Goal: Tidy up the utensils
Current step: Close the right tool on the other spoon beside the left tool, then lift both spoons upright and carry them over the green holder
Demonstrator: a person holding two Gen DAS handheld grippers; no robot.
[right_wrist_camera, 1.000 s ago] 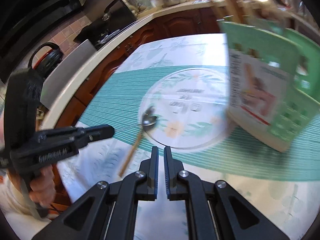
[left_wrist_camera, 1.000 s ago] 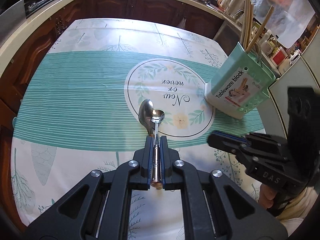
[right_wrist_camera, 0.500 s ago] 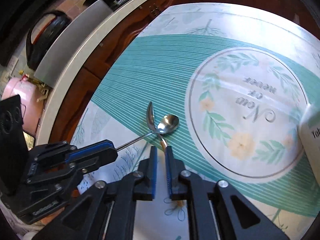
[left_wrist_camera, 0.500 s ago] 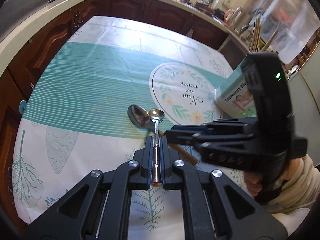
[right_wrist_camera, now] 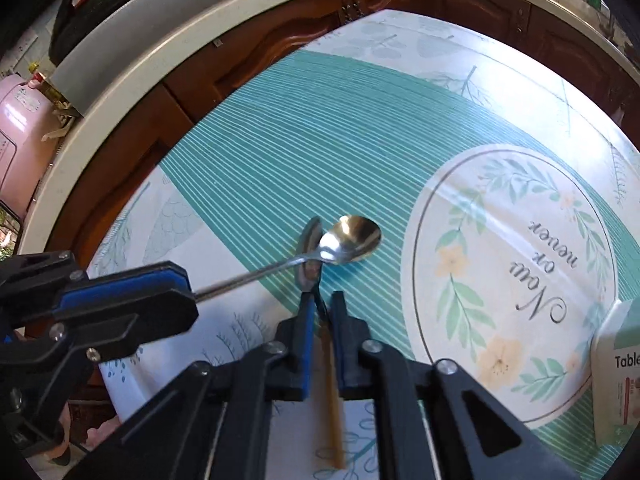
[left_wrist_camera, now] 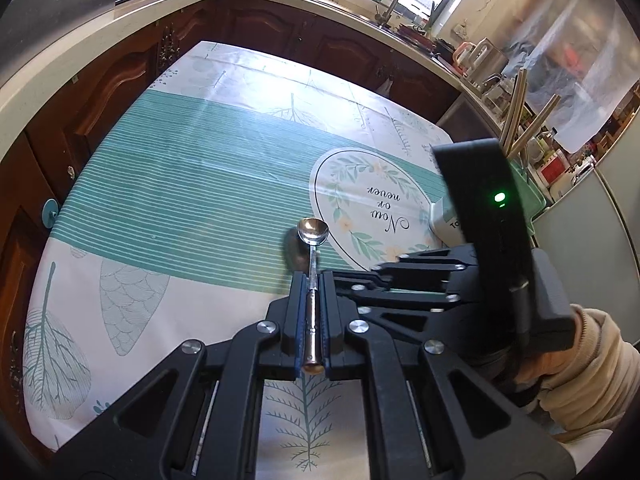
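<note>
My left gripper (left_wrist_camera: 311, 280) is shut on the handle of a small steel spoon (left_wrist_camera: 312, 232), held above the tablecloth; it also shows in the right wrist view (right_wrist_camera: 348, 238). A second spoon with a wooden handle (right_wrist_camera: 329, 380) lies on the cloth, its bowl (right_wrist_camera: 307, 256) under the held spoon. My right gripper (right_wrist_camera: 320, 300) is low over it, jaws slightly apart on either side of the handle's neck. The green utensil holder (left_wrist_camera: 528, 192) stands at the right, mostly hidden behind the right gripper.
The table wears a teal striped cloth (left_wrist_camera: 180, 184) with a round printed emblem (right_wrist_camera: 516, 264). Dark wooden cabinets and a pale countertop (left_wrist_camera: 100, 36) surround the table. The holder's white label corner (right_wrist_camera: 616, 372) is at right.
My right gripper has swung from near the holder down to the wooden-handled spoon and now straddles its handle. The left gripper kept hold of the small spoon and shifted slightly.
</note>
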